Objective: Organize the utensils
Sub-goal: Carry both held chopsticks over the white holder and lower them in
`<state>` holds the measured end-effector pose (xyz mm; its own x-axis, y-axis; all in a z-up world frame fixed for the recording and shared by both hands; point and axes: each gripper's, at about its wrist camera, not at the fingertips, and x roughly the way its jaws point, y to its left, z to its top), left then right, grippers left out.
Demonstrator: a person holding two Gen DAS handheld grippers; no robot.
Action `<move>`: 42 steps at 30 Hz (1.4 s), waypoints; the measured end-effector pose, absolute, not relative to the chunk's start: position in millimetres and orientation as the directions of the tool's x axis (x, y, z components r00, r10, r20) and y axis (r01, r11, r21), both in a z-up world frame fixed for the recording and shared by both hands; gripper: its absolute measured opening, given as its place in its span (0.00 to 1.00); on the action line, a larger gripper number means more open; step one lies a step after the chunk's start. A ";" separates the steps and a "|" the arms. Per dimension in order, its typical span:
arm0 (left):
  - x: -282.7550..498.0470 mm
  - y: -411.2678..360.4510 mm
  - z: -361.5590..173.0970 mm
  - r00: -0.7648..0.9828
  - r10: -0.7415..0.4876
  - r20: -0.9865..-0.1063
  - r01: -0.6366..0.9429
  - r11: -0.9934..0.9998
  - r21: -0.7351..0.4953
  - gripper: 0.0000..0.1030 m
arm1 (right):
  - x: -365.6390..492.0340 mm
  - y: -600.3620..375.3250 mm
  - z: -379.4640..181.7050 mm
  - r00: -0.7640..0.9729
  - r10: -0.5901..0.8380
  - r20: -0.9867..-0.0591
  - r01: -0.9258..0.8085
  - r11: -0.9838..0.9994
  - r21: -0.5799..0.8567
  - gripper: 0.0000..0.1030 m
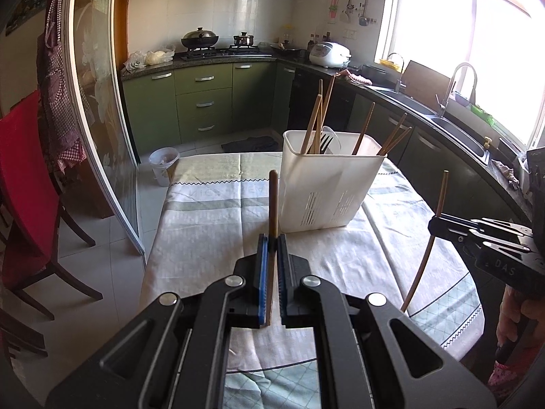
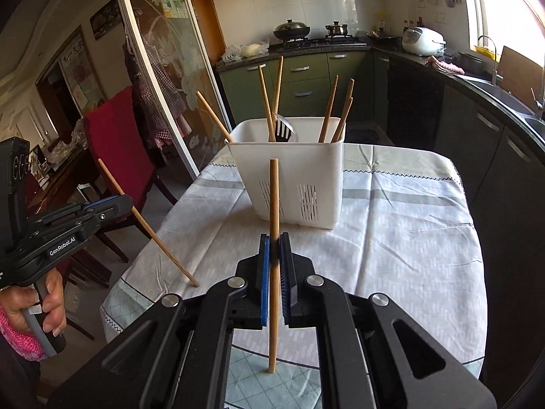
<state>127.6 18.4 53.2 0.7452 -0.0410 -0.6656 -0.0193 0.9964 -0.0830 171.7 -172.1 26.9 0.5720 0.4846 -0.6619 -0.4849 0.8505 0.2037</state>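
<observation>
L gripper (image 1: 271, 238) clamping chopstick (image 1: 273, 201), R gripper (image 2: 274, 238) clamping another chopstick (image 2: 274, 197)

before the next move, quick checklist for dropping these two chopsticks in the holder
1. Left gripper shut on its chopstick: ok.
2. Right gripper shut on its chopstick: ok.
3. White utensil holder upright on the tablecloth: ok.
4. Room in the holder: ok, open space shows among the chopsticks and the black slotted utensil standing in it.
5. The two held chopsticks apart from each other: ok.
6. How firmly each chopstick sits in its pads: cannot tell.
</observation>
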 end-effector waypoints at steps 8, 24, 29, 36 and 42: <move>127.6 9.5 59.7 0.749 -0.055 -0.661 0.006 0.997 -0.077 0.05 | 152.7 -182.8 42.1 0.597 0.495 -0.631 -0.489 0.849 0.203 0.06; 145.3 -19.8 133.5 0.808 -0.139 -0.573 0.104 0.990 -0.094 0.05 | 160.0 -198.8 137.5 0.661 0.538 -0.524 -0.527 0.829 0.187 0.06; 156.2 -32.9 179.6 0.863 -0.148 -0.483 0.127 0.989 -0.075 0.05 | 176.4 -204.3 181.5 0.680 0.555 -0.478 -0.528 0.824 0.206 0.06; 186.6 -46.5 218.8 0.908 -0.136 -0.396 0.125 0.991 -0.053 0.05 | 209.3 -198.9 227.7 0.737 0.539 -0.408 -0.502 0.840 0.203 0.06; 229.5 -45.1 205.9 0.909 -0.091 -0.406 0.077 0.996 -0.052 0.05 | 247.6 -183.5 228.1 0.778 0.486 -0.398 -0.462 0.872 0.162 0.06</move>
